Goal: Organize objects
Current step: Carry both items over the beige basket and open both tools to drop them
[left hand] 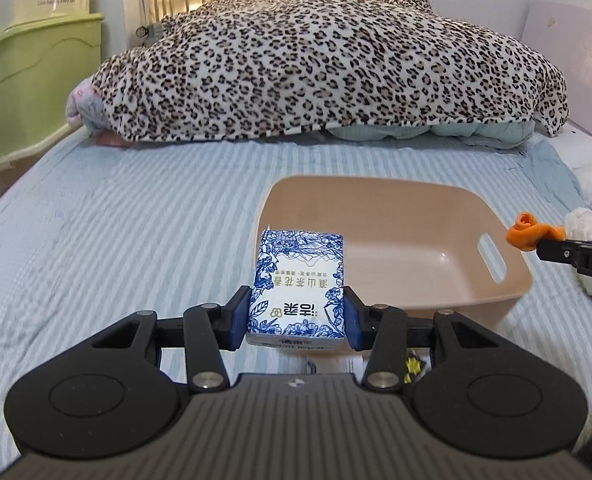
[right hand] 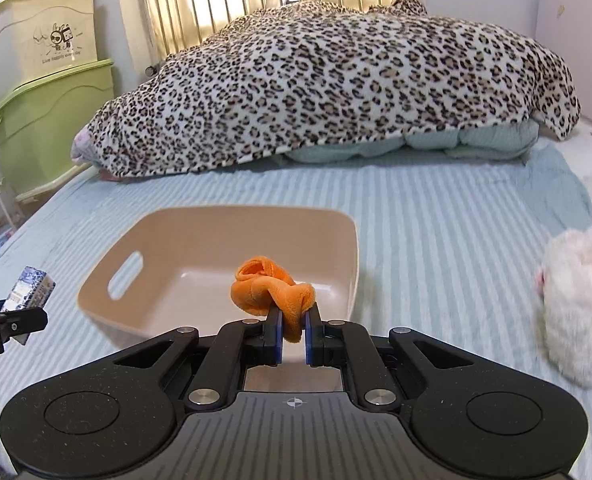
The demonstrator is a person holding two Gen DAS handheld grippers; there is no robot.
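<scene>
My left gripper [left hand: 297, 322] is shut on a blue-and-white floral tissue pack [left hand: 297, 284] and holds it above the bed, just left of the beige plastic basket [left hand: 395, 200]. My right gripper [right hand: 294, 334] is shut on an orange plush piece [right hand: 272, 288] and holds it over the near rim of the basket [right hand: 216, 220]. The basket holds nothing that I can see. The orange plush [left hand: 529, 232] shows at the right edge of the left wrist view, and the tissue pack [right hand: 30, 288] at the left edge of the right wrist view.
A white fluffy plush toy [right hand: 575, 304] lies on the striped blue sheet [right hand: 435, 220] to the right. A leopard-print blanket [right hand: 335, 80] is heaped at the far end. Green and cream storage bins [right hand: 48, 120] stand left of the bed.
</scene>
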